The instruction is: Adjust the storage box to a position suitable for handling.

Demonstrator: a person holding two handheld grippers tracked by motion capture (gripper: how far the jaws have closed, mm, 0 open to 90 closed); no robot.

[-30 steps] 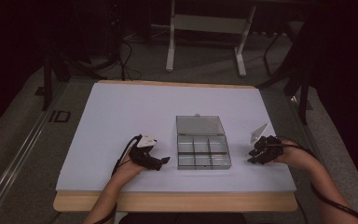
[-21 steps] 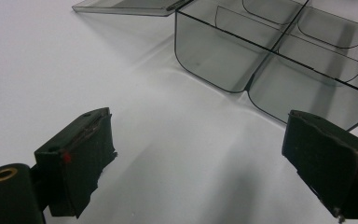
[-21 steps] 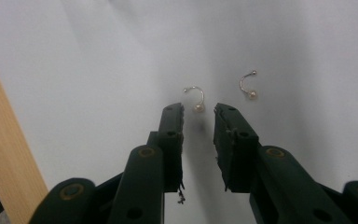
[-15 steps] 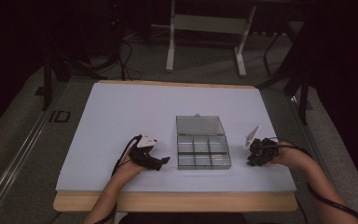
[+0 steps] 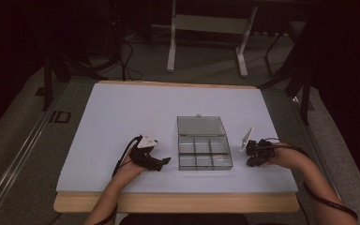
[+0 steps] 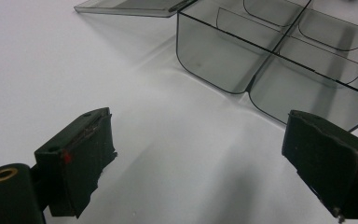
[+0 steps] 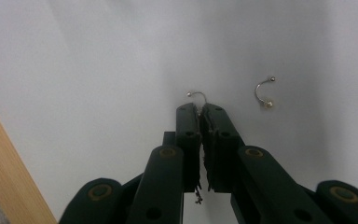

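Nearest the person, the left gripper (image 5: pixel 165 161) rests on the white sheet (image 5: pixel 122 117) just left of the box (image 5: pixel 204 153), its tips pointing toward the box's near left corner; in the left gripper view its jaws stand spread wide with nothing between them, and the box's smoky clear compartments (image 6: pixel 279 51) lie just beyond the right jaw. To the right of the box, the right gripper (image 5: pixel 252 161) sits low on the sheet, near the box's right wall but apart from it. In the right gripper view its jaws have just been closing and now press together on a small curved hook (image 7: pixel 197 97), whose thin wire and ball end poke out past the tips (image 7: pixel 200 108). A second hook (image 7: pixel 264 92) lies loose on the sheet just beside the pinched one, on the side away from the table's wooden edge (image 7: pixel 9 163). Beyond the box's compartments, its lid (image 5: pixel 201 125) lies open and flat on the sheet, hinged at the box's far side.
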